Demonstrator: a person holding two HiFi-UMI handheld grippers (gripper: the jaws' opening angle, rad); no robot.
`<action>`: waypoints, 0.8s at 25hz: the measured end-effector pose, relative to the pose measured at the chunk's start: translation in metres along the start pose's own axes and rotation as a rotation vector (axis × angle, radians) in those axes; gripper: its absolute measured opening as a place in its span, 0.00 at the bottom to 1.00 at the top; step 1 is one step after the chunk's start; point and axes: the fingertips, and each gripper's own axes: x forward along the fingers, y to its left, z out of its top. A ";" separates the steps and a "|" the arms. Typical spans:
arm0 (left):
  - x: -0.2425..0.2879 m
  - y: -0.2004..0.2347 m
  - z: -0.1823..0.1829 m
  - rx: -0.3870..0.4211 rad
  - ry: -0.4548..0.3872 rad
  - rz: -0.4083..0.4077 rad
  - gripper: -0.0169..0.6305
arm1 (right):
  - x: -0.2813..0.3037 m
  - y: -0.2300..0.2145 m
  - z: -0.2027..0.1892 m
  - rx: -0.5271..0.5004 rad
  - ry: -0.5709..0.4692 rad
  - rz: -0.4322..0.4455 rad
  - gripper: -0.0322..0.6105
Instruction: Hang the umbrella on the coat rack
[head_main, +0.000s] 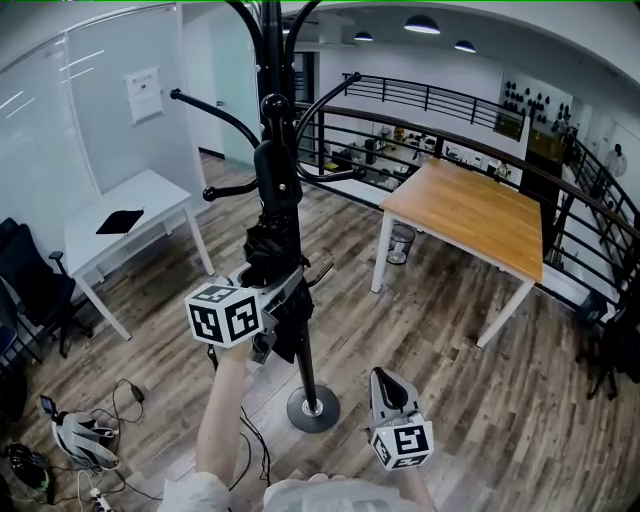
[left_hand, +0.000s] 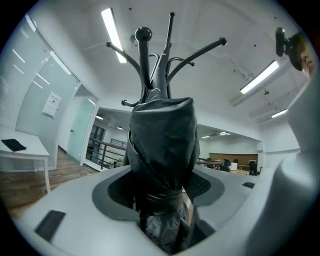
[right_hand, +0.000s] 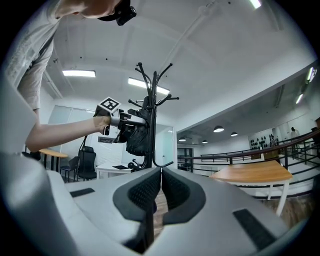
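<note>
Left gripper (head_main: 283, 296) clasped the folded umbrella (head_main: 270, 245) round its canopy | umbrella upright against the coat rack (head_main: 272, 60) pole, below the hooks, likely leaving its top free for hooking | right gripper (head_main: 388, 388) clenched empty, low, aside

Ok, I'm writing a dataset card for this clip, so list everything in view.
coat rack: 1, black, centre
umbrella: 1, black, folded, beside the coat rack's pole
wooden table: 1, tan top, white legs, right
white desk: 1, white, left
flat item: 1, black, on the white desk
bin: 1, dark, under the wooden table
office chair: 1, black, far left
cables: several, black and white, lower left
railing: 1, black, behind the wooden table
left gripper: 1, grey, shut on the umbrella
right gripper: 1, grey, jaws together, empty, lower right
</note>
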 end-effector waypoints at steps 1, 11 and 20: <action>-0.001 0.004 0.000 0.016 -0.008 0.020 0.48 | 0.000 0.001 -0.001 -0.002 0.003 0.003 0.10; 0.004 0.005 -0.002 0.036 -0.027 0.040 0.48 | -0.003 0.004 -0.003 0.002 0.008 0.009 0.10; -0.002 0.002 0.000 0.092 -0.099 0.070 0.50 | -0.004 0.002 0.002 -0.012 0.001 0.007 0.10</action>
